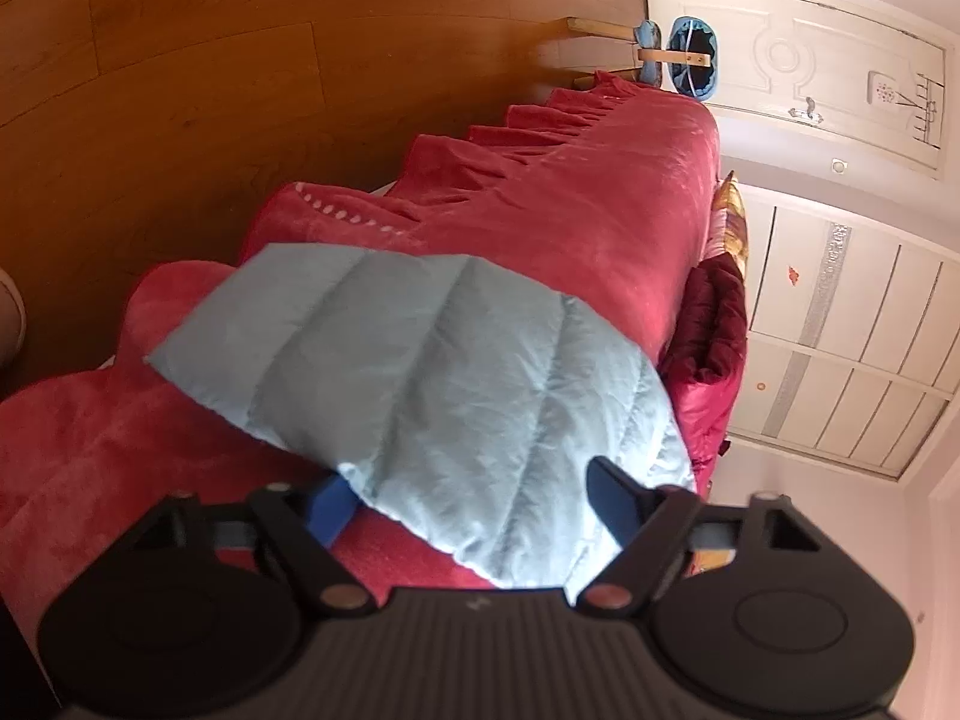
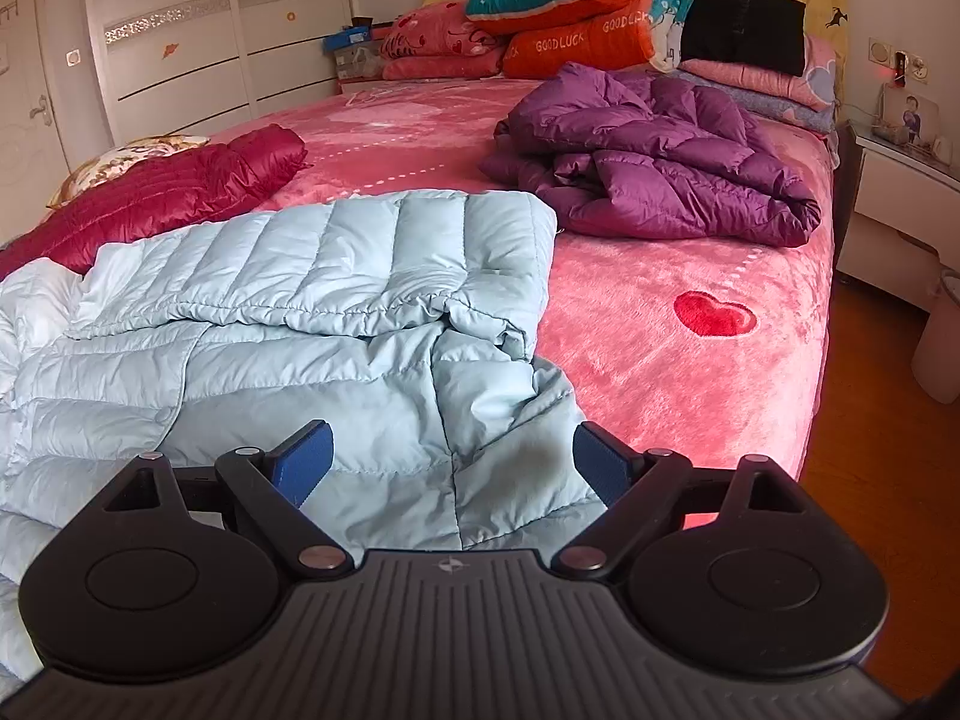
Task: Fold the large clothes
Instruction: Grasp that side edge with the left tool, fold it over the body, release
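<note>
jacket: pale blue quilted down jacket (image 2: 312,324) is lying on the near half of the bed, partly folded, with one panel doubled over and a puffy ridge running across the middle.
left gripper: left gripper (image 1: 480,501) is straddling a jacket edge near the bed corner; jaws are standing wide apart, one blue pad half hidden under the fabric. Nothing clamped.
right gripper: right gripper (image 2: 453,462) is hovering at the near hem, jaws wide apart, fabric showing between the pads but not pinched.
step (my read): both sides are lining up to grab an edge for the next fold.
how to do it well: I'd be biting deep enough to catch all layers, since shiny down shell slips and springs back. Pinch at matching points on both sides, lift together, lay the fold along a quilt seam, then press the air out.
risk: grabbing only the top layer would be dragging the existing fold open.
surface: pink plush bedspread (image 2: 690,360) with a red heart (image 2: 714,313) is giving soft, grippy support.
other clothes: purple down coat (image 2: 654,174) is lying crumpled well beyond the jacket; crimson jacket (image 2: 180,183) is sitting folded at the far side.
room: stacked quilts (image 2: 576,12) at the headboard, white wardrobe (image 2: 210,36), nightstand (image 2: 900,192), wood floor (image 1: 210,90).
</note>
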